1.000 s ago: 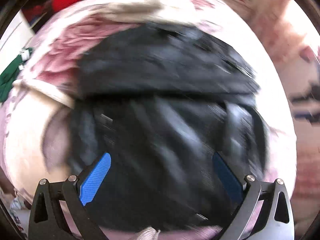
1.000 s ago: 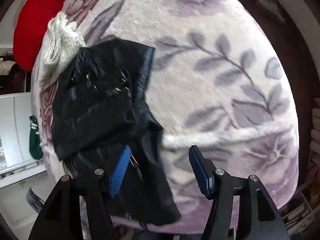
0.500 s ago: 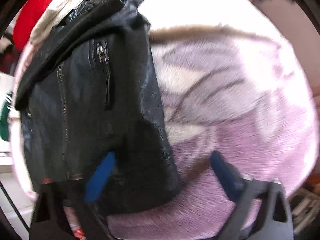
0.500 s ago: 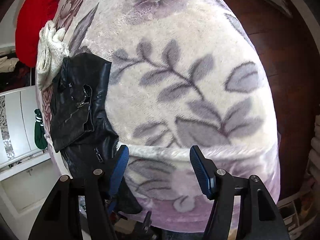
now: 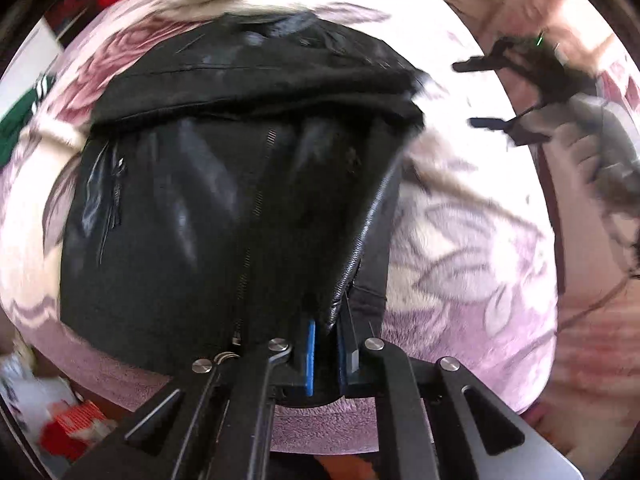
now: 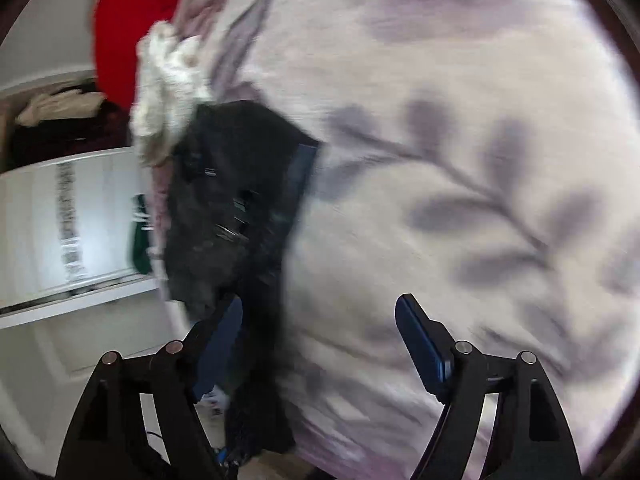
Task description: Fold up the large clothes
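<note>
The left gripper (image 5: 325,354), open half a second earlier, had clamped the hem of the black jacket (image 5: 224,208) (lying on the bed's blanket (image 5: 472,248)), ready to fold; the right gripper (image 6: 320,344) stayed open, empty.

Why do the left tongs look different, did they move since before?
Yes. The left tongs closed; they were open, and now they pinch the jacket's zipper edge near the blanket's front edge.

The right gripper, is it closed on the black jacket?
No, the right gripper stands open, nothing between its fingers; the black jacket lies to its left.
</note>
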Available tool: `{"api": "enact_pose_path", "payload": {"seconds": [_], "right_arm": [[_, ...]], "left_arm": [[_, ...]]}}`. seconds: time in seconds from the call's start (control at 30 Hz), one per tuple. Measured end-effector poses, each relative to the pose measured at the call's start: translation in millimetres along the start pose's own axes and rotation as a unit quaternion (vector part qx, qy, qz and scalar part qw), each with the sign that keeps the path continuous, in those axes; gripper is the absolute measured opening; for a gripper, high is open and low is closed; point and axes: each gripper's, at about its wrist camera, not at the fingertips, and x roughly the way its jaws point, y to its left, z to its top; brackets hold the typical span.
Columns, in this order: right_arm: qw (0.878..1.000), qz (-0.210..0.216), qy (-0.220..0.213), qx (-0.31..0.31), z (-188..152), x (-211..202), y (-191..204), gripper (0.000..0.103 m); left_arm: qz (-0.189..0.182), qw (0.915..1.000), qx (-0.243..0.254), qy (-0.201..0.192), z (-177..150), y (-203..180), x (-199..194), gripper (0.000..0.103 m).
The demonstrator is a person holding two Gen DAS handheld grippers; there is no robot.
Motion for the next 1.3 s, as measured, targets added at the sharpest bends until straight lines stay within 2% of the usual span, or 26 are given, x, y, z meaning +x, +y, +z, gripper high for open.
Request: {"api": "enact_pose_path", "payload": {"seconds": [0.07,0.23,0.27,0.33,0.37,0.5,0.6,0.63,0.7,0.8,0.87,0.93,1.0,1.03,1.1,1.13,1.17,1.23,1.3], "right_arm": [[0.999,0.04,0.009,0.009,20.7,28.8,3.3,0.082],[0.993,0.096,0.054,0.048,50.0,94.1,15.5,0.079],[0.993,0.093,0.057,0.043,51.7,104.6,26.4,0.055],[0.996,0.057,0.057,0.029,51.0,113.0,51.2,0.032],[0.998,0.039,0.048,0.026,50.3,111.8,64.7,0.029],[0.999,-0.039,0.026,-0.025,40.3,95.5,148.5,0.026],[0.988,-0.133,0.022,-0.077,29.2,106.6,233.1,0.025],[0.984,-0.151,0.022,-0.089,26.0,114.4,253.8,0.025],[0.975,-0.191,0.027,-0.114,21.4,142.3,301.0,0.025],[0.961,-0.24,0.042,-0.129,12.5,209.4,365.3,0.025],[0.955,-0.26,0.049,-0.131,5.3,250.1,392.1,0.025],[0.942,-0.296,0.061,-0.146,-5.7,304.6,421.6,0.025],[0.927,-0.335,0.076,-0.151,-12.7,357.3,434.9,0.026],[0.922,-0.35,0.078,-0.145,-14.1,374.3,435.3,0.026],[0.906,-0.386,0.095,-0.144,-18.0,409.2,433.2,0.036],[0.904,-0.391,0.104,-0.138,-17.9,422.9,432.6,0.044],[0.906,-0.39,0.105,-0.129,-17.8,427.4,432.9,0.063],[0.928,-0.331,0.117,-0.123,-20.5,424.7,437.8,0.086],[0.944,-0.272,0.13,-0.138,-29.6,406.8,443.8,0.086]], "left_arm": [[-0.004,0.9999,-0.014,-0.003,4.3,11.3,-4.0,0.005],[-0.016,0.9996,-0.02,-0.013,3.5,26.7,-11.8,0.005],[-0.021,0.9994,-0.021,-0.016,1.6,29.4,-15.7,0.005],[-0.029,0.9989,-0.026,-0.025,0.4,41.3,-25.0,0.005],[-0.035,0.9984,-0.035,-0.029,-0.6,47.7,-29.3,0.005],[-0.063,0.9931,-0.083,-0.054,-1.0,81.7,-50.3,0.005],[-0.091,0.9848,-0.128,-0.074,-7.1,119.2,-67.3,0.005],[-0.098,0.9815,-0.144,-0.079,-9.6,132.7,-71.3,0.005],[-0.115,0.9725,-0.183,-0.087,-16.5,163.1,-77.2,0.005],[-0.139,0.9542,-0.249,-0.09,-26.6,215.7,-74.4,0.005],[-0.15,0.9417,-0.288,-0.087,-35.7,254.2,-65.6,0.005],[-0.155,0.934,-0.312,-0.078,-43.8,283.9,-52.6,0.005],[-0.17,0.9234,-0.338,-0.064,-54.2,316.2,-32.2,0.005],[-0.175,0.9195,-0.347,-0.058,-59.0,329.7,-22.2,0.005],[-0.204,0.9104,-0.357,-0.042,-67.5,352.8,0.3,0.006],[-0.213,0.9068,-0.362,-0.037,-72.3,361.0,5.8,0.007],[-0.241,0.8969,-0.369,-0.031,-76.0,369.8,12.7,0.008],[-0.288,0.8756,-0.388,-0.021,-83.0,384.2,18.8,0.016],[-0.293,0.8643,-0.409,-0.018,-95.3,398.7,13.8,0.02]]}}
